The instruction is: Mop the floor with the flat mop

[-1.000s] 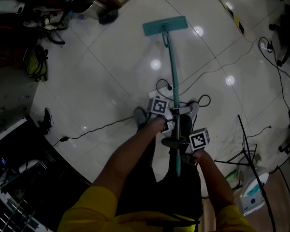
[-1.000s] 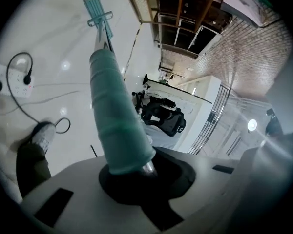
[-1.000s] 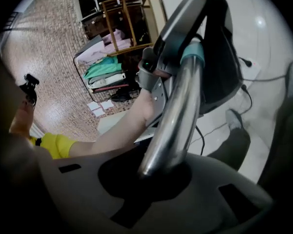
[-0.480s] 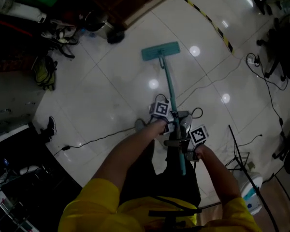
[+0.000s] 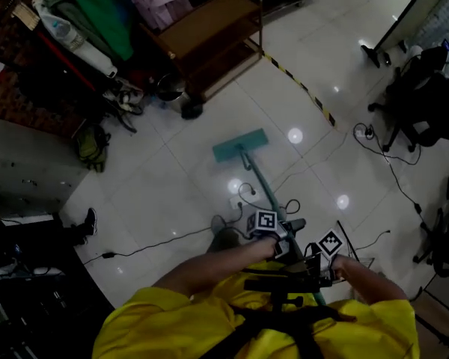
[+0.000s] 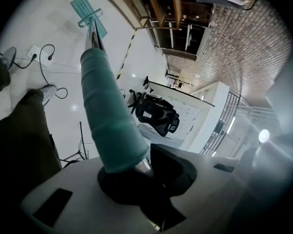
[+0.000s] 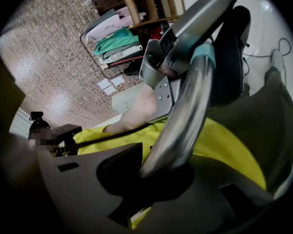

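**Both grippers clamp the mop handle, mop head out on the tiles**

Head view: the teal flat mop (image 5: 240, 145) lies flat on the white floor (image 5: 172, 193) ahead. The left gripper (image 5: 278, 239) and right gripper (image 5: 320, 264) hold its handle (image 5: 256, 182). Loose cables (image 5: 243, 194) lie beside it.

Left gripper view: jaws closed round the teal grip.

Right gripper view: jaws closed round bare metal.

Risk: a stroke could snag a cable.

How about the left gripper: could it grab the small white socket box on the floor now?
Probably not. The left gripper is shut on the teal mop handle, high up, while the small white socket box lies on the floor; it must let go first.
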`<action>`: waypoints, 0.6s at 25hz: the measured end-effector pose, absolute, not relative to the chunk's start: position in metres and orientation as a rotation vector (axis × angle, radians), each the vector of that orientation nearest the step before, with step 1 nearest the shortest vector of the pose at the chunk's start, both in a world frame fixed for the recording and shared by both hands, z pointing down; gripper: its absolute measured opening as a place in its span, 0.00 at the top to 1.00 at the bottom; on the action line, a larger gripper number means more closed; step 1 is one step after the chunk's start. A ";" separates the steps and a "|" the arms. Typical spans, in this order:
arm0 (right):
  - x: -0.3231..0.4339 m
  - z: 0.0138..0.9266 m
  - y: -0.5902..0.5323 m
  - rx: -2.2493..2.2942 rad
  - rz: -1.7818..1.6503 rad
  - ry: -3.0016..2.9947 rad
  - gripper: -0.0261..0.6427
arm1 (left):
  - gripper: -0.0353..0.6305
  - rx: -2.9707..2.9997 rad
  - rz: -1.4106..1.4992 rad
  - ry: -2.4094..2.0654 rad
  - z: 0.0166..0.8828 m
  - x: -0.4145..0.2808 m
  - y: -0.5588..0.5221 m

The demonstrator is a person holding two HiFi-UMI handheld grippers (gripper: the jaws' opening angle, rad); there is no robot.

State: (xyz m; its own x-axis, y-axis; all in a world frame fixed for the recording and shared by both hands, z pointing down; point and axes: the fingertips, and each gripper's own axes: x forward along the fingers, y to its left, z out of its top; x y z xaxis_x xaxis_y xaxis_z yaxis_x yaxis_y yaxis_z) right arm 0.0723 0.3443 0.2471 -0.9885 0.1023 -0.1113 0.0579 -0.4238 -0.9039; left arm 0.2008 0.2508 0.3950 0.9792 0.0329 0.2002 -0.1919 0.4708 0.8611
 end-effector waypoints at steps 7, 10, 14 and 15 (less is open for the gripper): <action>0.087 0.241 0.339 -0.132 2.497 -1.782 0.87 | 0.85 1.196 0.110 -0.151 0.365 0.218 0.227; 0.088 0.241 0.328 -0.121 2.493 -1.812 0.87 | 0.85 1.218 0.105 -0.152 0.364 0.222 0.214; 0.097 0.241 0.325 -0.114 2.492 -1.815 0.87 | 0.85 1.213 0.073 -0.159 0.365 0.227 0.210; 0.099 0.242 0.324 -0.111 2.499 -1.812 0.87 | 0.85 1.207 0.061 -0.158 0.366 0.228 0.209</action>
